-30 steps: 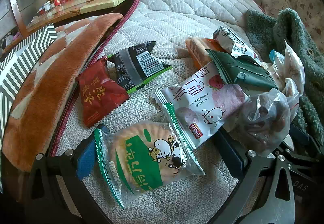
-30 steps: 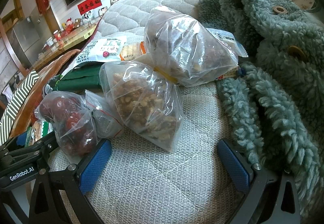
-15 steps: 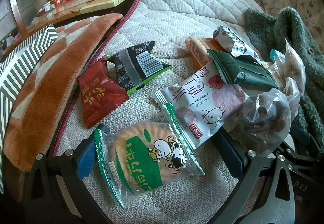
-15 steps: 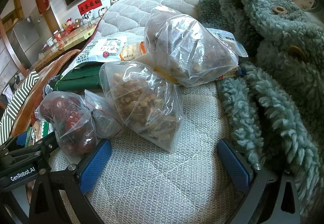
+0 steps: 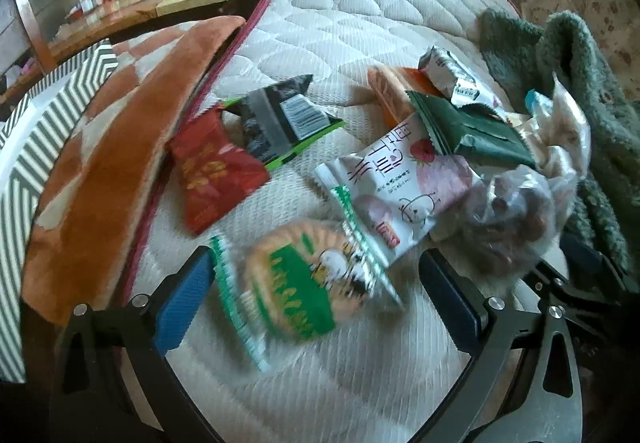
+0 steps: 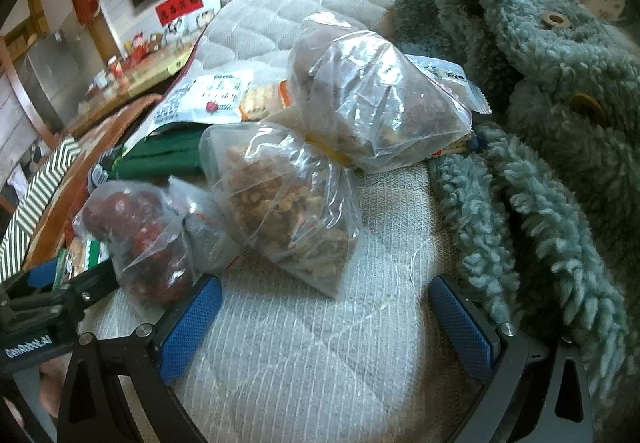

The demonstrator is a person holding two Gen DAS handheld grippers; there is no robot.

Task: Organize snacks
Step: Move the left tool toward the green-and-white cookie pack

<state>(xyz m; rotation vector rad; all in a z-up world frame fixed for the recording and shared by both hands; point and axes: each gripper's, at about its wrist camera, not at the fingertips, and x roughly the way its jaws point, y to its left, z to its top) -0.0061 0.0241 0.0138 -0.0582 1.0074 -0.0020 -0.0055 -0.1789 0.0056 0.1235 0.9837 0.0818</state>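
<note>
left claw (image 5: 316,299) wide apart around green biscuit packet (image 5: 298,297); right claw (image 6: 326,317) likewise apart, empty, before walnut bag (image 6: 286,203)

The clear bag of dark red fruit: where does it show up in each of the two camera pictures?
Left wrist view: the bag of dark red fruit lies at the right, beside the pink-and-white packet.
Right wrist view: the bag lies lower left.
Shared landmark: the dark green packet behind it.

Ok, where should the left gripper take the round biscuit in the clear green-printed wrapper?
Take the round biscuit packet across its flat disc, coming straight ahead and down. It lies flat between the left gripper's open fingers, its crimped ends too thin to hold.
</note>
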